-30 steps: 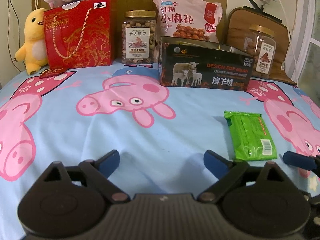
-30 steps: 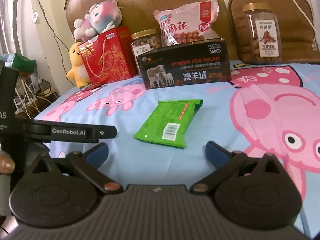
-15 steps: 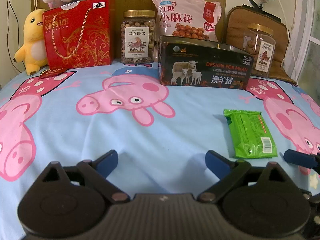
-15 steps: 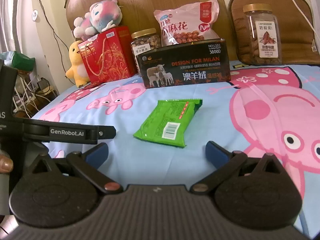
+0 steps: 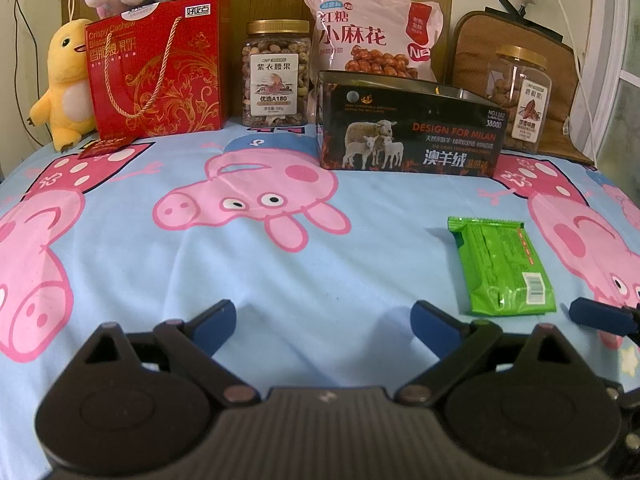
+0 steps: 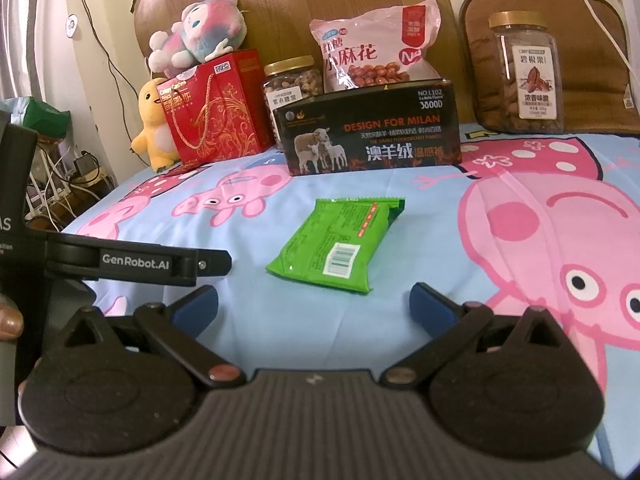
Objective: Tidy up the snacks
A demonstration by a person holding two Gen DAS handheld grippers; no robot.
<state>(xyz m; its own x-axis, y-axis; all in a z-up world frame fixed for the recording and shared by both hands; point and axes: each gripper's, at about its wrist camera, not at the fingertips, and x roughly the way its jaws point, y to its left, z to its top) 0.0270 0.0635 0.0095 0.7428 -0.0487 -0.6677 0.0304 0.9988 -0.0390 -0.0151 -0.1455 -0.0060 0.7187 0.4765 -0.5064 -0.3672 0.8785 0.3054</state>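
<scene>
Both fisheye views sit low over the bedsheet [image 5: 360, 272], each looking forward past its own gripper toward the headboard at the top of the frame. The left wrist view faces the black box [image 5: 408, 136] squarely, the green packet [image 5: 500, 268] at lower right. The right wrist view looks from further right, angled leftward, with the same packet [image 6: 340, 244] near centre and the left gripper [image 6: 216, 262] at left edge.

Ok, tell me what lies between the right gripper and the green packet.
Nothing but bare bedsheet. In the right wrist view the open right gripper faces the green packet directly, with only printed cloth in the gap.
</scene>
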